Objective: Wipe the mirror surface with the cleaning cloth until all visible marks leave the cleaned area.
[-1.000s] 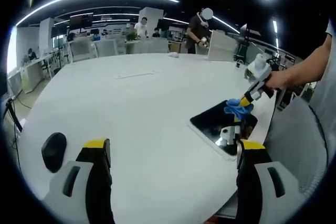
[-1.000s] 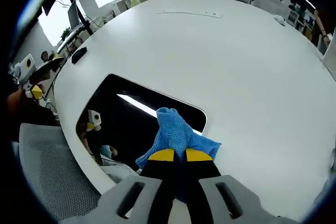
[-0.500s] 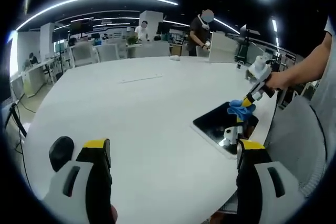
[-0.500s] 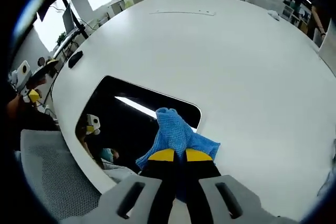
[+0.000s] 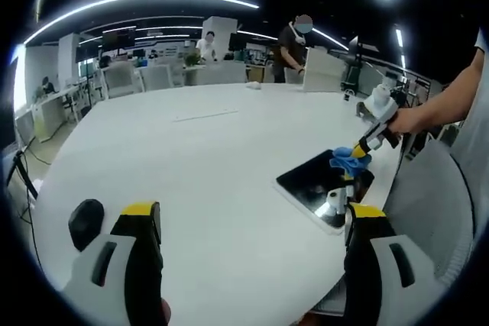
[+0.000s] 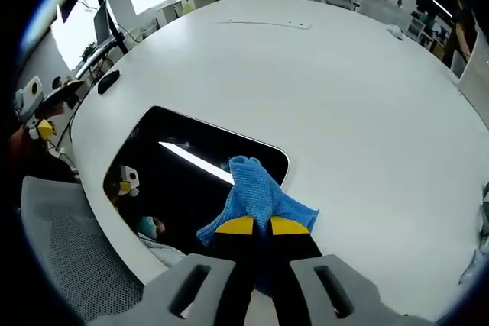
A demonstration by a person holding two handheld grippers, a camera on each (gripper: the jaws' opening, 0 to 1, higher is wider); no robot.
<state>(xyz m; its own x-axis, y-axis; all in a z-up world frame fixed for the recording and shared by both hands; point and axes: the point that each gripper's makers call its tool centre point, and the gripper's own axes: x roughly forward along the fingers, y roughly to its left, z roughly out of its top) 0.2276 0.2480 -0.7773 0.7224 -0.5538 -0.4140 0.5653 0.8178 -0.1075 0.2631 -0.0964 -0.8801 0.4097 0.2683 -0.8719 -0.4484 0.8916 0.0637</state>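
white round desk (image 6: 344, 104) carries everything, other tables and people well behind it. the black-looking mirror (image 6: 183, 177) lies flat at the desk's near edge, on the person's side, one rounded corner pointing inward; it reflects a ceiling light strip. in the left gripper view the mirror (image 5: 321, 181) sits at the desk's right edge. a mesh chair (image 6: 69, 265) is just off that edge. a dark mouse (image 5: 84, 219) lies near the left edge.

the blue cleaning cloth (image 6: 256, 196) is bunched, its far end resting on the mirror near the inward corner, its near end clenched between the jaws of the right gripper (image 6: 254, 225). seen from the other side, the right gripper (image 5: 357, 146) comes down at a slant onto the cloth (image 5: 345, 162).

left gripper (image 5: 248, 223) hangs over bare desk, jaws spread wide, nothing between them.

handling, my read: cloth is soft and light, folds under push, so grip the bunched end and drag flat. mirror is stiff, slick, fragile and close to the edge, likely to slide; press lightly. can't tell if marks remain.
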